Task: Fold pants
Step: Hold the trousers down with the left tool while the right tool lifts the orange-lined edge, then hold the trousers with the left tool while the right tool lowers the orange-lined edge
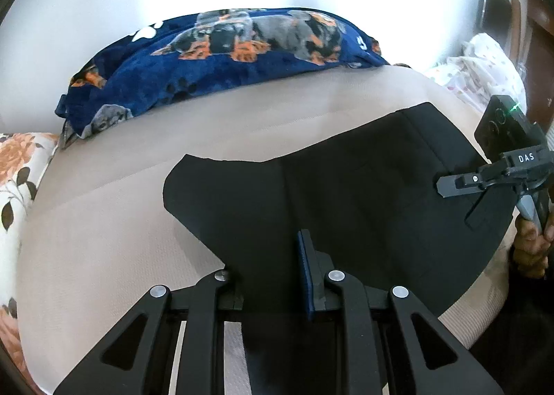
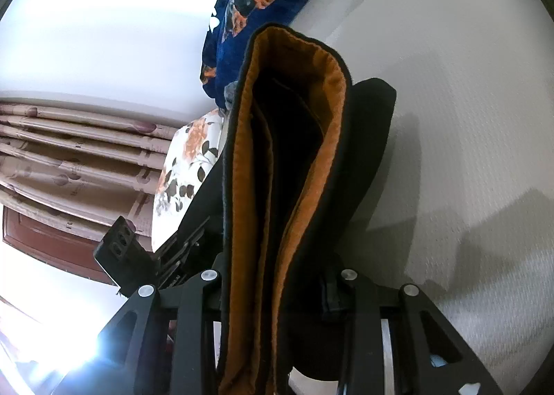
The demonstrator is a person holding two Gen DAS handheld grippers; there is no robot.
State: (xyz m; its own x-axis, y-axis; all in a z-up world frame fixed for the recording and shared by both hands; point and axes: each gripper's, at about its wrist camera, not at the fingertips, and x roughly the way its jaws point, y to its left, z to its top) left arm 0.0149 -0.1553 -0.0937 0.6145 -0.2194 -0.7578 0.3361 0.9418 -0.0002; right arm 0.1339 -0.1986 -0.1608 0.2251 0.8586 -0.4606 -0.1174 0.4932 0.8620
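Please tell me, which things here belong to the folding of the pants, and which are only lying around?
Belong to the job:
- black pants, orange-lined inside
- left tool, shut on the pants
- right tool, shut on the pants
- beige bed surface beneath them

Only lying about:
- blue dog-print blanket
- floral pillow
- white dotted cloth
- curtain

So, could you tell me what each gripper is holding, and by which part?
Both hold the black pants: the left gripper pinches a near edge, the right gripper clamps the orange-lined waistband end.
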